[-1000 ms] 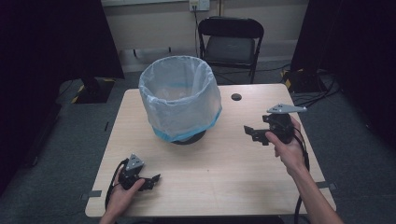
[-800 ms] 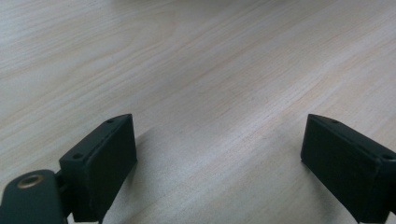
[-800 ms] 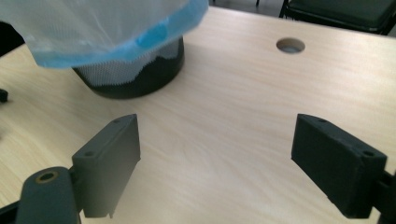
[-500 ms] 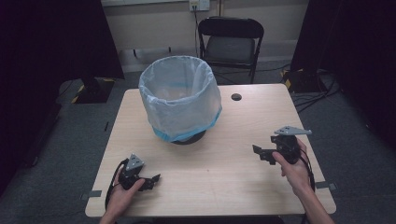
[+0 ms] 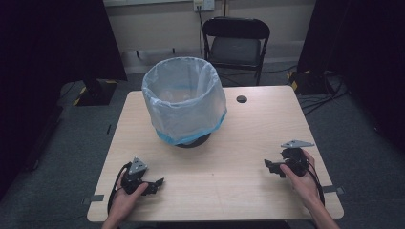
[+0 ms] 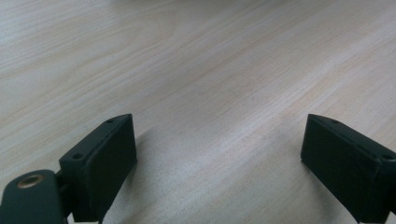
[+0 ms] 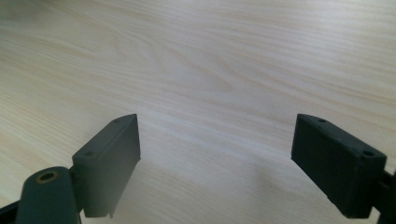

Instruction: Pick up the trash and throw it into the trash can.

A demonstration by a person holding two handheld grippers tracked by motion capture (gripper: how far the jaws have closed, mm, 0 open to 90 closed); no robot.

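Since a second ago the right gripper [image 5: 270, 166] has come down and back from beside the bin [image 5: 185, 106] to the table's [image 5: 224, 191] near right edge, while the left gripper [image 5: 157, 182] stays at the near left. Both grippers' jaws stand spread apart over bare wood, grasping nothing. The bin, lined with a pale bag, stands toward the table's far left; its base is mostly hidden and appears dark.

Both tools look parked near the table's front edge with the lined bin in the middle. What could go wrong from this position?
1. The bag hangs loosely over the bin, its blue hem low on the outside; a reaching tool could snag it and tug the bin.
2. The right tool sits near the table edge, with its cable draped by the wrist; a catch could drag it off.
3. The left tool has open jaws low over the wood; it could scrape.
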